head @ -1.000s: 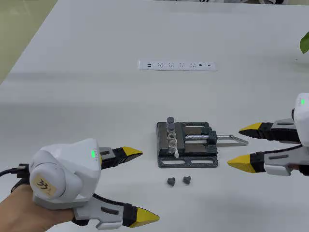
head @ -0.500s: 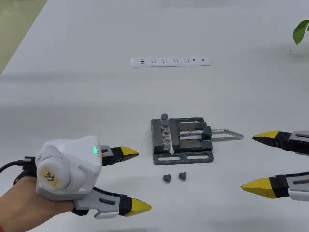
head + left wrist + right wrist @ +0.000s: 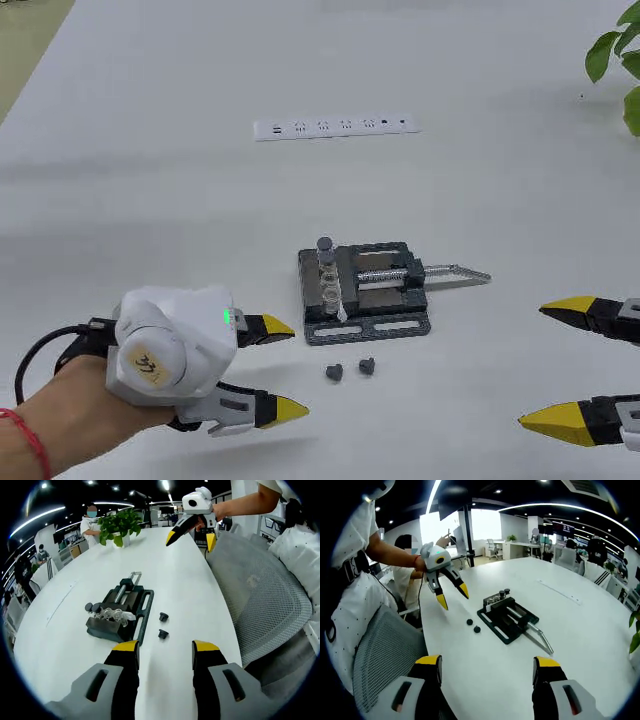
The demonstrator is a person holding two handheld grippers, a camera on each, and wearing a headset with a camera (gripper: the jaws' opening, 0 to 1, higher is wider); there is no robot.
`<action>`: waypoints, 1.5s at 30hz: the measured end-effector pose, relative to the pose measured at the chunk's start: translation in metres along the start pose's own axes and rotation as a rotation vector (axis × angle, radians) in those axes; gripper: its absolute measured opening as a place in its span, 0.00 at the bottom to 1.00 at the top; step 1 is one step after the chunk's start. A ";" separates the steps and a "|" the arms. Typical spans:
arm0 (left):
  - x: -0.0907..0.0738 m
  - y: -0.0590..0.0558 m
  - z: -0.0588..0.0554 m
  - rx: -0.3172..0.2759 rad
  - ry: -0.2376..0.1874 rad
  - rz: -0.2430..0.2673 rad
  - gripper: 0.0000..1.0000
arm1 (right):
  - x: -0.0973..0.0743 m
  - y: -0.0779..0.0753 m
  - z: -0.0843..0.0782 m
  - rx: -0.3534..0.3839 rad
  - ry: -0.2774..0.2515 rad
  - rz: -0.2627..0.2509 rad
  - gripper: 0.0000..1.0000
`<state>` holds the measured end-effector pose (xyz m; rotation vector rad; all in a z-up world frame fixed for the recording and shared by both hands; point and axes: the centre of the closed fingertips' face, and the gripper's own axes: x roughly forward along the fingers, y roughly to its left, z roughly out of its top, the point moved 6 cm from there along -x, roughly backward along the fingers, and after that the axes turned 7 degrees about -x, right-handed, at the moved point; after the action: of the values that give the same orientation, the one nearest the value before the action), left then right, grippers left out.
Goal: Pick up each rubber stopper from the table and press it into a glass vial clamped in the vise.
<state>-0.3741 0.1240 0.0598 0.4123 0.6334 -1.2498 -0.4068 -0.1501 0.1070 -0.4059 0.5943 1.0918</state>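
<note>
Two rubber stoppers [image 3: 334,373] lie on the tabletop [image 3: 200,200] just beside the vise [image 3: 365,295]; I hold left tool [image 3: 297,368] and right tool [image 3: 532,366] clear of them, jaws apart.

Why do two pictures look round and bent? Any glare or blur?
Left gripper view and right gripper view: fisheye bends the table edge, ceiling lights glare overhead. Head view: undistorted, evenly lit, vise sharp, only soft shadows on the table.
</note>
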 end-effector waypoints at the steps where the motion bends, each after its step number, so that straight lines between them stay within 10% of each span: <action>1: 0.002 0.001 0.000 0.001 0.004 0.001 0.38 | 0.000 0.000 0.000 0.004 0.001 -0.001 0.72; 20: 0.042 0.013 -0.009 0.088 0.120 -0.029 0.15 | -0.011 -0.001 -0.004 0.033 -0.010 -0.033 0.71; 45: 0.057 0.008 -0.008 0.162 0.146 -0.071 0.08 | -0.015 -0.003 -0.008 0.051 -0.010 -0.054 0.70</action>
<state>-0.3578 0.0887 0.0160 0.6243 0.6772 -1.3524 -0.4106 -0.1664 0.1105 -0.3701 0.5983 1.0246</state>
